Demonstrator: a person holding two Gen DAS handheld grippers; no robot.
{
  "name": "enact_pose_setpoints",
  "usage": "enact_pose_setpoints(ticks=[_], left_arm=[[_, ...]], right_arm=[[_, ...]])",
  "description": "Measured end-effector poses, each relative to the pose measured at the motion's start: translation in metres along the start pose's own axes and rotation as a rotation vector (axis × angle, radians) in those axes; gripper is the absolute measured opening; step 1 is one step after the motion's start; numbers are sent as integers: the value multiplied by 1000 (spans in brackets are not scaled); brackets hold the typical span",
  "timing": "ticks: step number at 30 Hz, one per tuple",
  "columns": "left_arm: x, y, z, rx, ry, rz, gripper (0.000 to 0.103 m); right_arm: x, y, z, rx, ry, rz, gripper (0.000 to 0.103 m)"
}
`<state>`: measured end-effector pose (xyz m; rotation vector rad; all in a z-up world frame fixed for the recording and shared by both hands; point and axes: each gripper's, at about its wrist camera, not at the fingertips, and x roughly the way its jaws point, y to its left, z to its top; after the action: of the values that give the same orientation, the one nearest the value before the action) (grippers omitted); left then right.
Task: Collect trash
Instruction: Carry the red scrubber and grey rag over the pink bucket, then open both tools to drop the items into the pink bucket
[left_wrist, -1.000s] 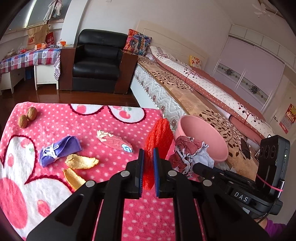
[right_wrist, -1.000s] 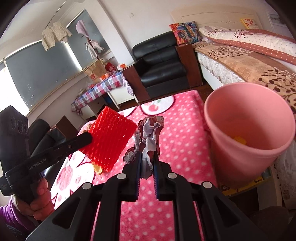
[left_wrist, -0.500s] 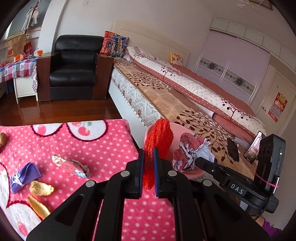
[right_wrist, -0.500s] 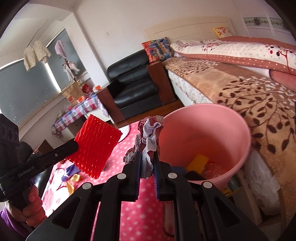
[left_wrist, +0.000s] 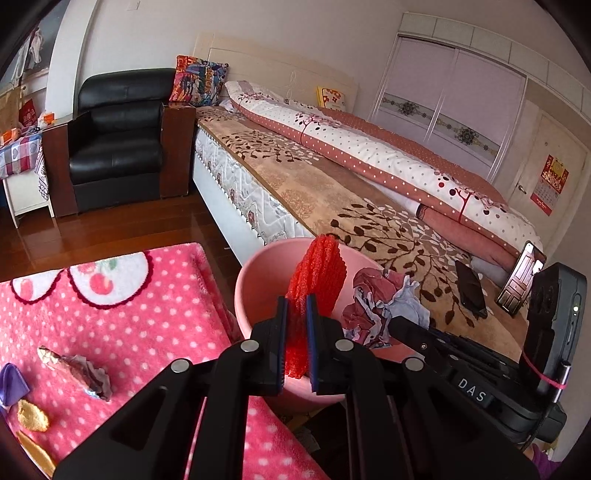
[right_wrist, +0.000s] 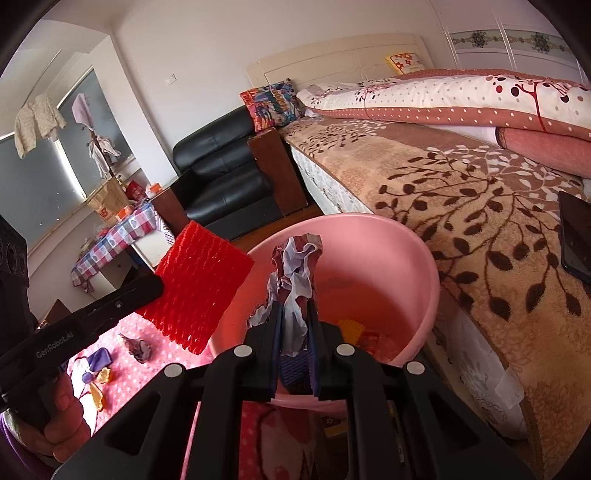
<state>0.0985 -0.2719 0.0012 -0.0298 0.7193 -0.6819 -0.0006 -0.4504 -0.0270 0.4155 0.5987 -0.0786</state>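
Note:
My left gripper (left_wrist: 295, 306) is shut on a red foam net (left_wrist: 314, 280), held over the rim of the pink bin (left_wrist: 251, 291). In the right wrist view the red foam net (right_wrist: 201, 288) hangs just left of the pink bin (right_wrist: 417, 266). My right gripper (right_wrist: 293, 314) is shut on a crumpled maroon-and-white wrapper (right_wrist: 295, 266), above the bin's opening. The same crumpled wrapper (left_wrist: 376, 299) shows beside the net in the left wrist view. Yellow, red and purple scraps lie at the bin's bottom.
On the pink dotted blanket (left_wrist: 129, 314) lie a crumpled wrapper (left_wrist: 77, 373), a purple wrapper (left_wrist: 13, 384) and orange peels (left_wrist: 33, 421). A bed (left_wrist: 332, 192) runs behind the bin, with two phones (left_wrist: 469, 291) on it. A black armchair (left_wrist: 114, 144) stands beyond.
Both grippers swung right from over the blanket to the pink bin, each keeping its load. The bin now lies directly under the wrapper and the net.

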Motion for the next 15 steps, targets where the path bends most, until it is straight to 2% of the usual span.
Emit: enact_pose_setpoints(ticks=[7, 8, 9, 10, 11, 12, 15], left_arm=[[20, -1, -3, -12, 28, 6, 11], [21, -2, -4, -11, 32, 7, 12], [22, -2, -4, -11, 36, 2, 17], [22, -2, -4, -12, 38, -1, 25], [22, -2, -5, -14, 41, -2, 35], [22, -2, -4, -15, 43, -2, 37], [20, -2, -4, -17, 40, -1, 37]], right_arm=[[16, -13, -2, 18, 22, -20, 14], [17, -14, -2, 21, 24, -23, 16], [18, -15, -3, 23, 25, -25, 23], [18, -15, -3, 26, 22, -33, 28], [18, -16, -4, 28, 20, -39, 37], [19, -17, -4, 33, 19, -43, 42], [17, -18, -6, 40, 21, -36, 43]])
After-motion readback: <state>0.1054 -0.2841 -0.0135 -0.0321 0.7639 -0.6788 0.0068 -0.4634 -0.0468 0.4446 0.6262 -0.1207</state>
